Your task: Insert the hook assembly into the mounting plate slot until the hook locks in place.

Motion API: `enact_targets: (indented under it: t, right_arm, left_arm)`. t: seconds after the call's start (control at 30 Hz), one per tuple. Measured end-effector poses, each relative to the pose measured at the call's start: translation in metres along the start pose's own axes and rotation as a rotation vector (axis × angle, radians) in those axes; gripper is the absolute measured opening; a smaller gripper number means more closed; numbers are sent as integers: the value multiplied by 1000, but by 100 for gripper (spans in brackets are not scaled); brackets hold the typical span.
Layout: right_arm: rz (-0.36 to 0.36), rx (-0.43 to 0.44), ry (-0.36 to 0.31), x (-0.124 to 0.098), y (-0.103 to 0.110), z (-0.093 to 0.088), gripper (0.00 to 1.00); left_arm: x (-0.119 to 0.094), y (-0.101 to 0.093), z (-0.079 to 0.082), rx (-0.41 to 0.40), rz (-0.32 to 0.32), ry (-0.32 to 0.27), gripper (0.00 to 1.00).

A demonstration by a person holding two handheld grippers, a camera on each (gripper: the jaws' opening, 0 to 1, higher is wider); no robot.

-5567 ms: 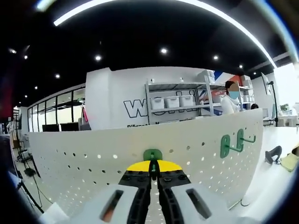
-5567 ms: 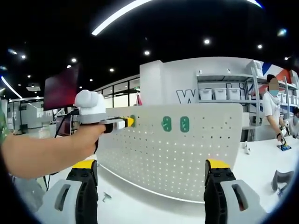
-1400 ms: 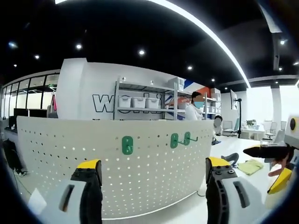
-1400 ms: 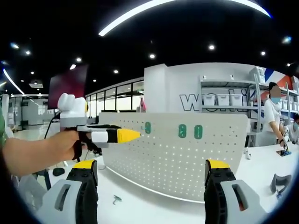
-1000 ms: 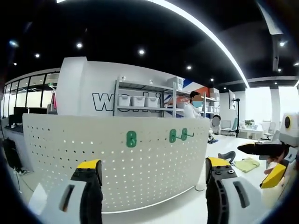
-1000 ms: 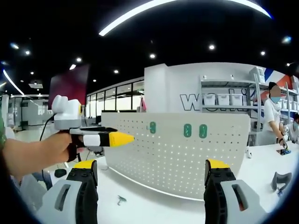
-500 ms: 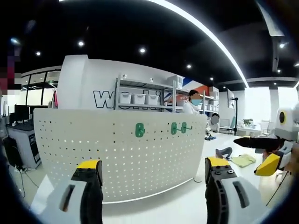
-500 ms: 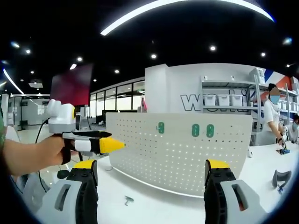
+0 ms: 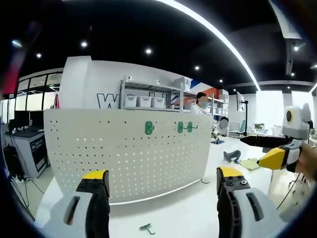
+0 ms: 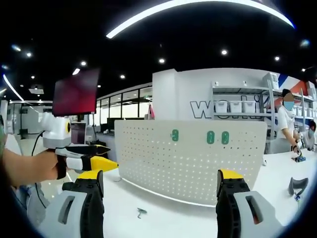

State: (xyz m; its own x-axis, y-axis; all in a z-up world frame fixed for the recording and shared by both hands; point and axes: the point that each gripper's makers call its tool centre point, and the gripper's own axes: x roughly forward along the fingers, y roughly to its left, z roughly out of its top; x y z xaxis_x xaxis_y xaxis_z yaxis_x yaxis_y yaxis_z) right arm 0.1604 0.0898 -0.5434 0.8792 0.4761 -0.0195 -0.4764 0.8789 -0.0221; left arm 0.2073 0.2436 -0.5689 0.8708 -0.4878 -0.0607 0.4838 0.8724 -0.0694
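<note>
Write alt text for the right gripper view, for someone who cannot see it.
A white perforated mounting plate stands upright on a white table, with three green hooks in a row near its top edge. The right gripper has its jaws wide apart and empty; the left gripper, held in a hand, enters from the left.

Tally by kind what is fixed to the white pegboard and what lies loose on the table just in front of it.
Green hooks on the pegboard: 3
Loose hooks on the table: 1
Total: 4
</note>
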Motion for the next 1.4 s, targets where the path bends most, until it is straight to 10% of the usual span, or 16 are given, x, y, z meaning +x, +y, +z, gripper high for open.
enact_targets:
  t: [0.8,1.4]
  right_arm:
    - [5,-18,17,15,4,-4,96]
    - [-7,-13,56,30,-2,-19,96]
  left_arm:
    - [-8,18,-31,5,-44,56,81]
    - [20,35,-100,110,-144,253,51]
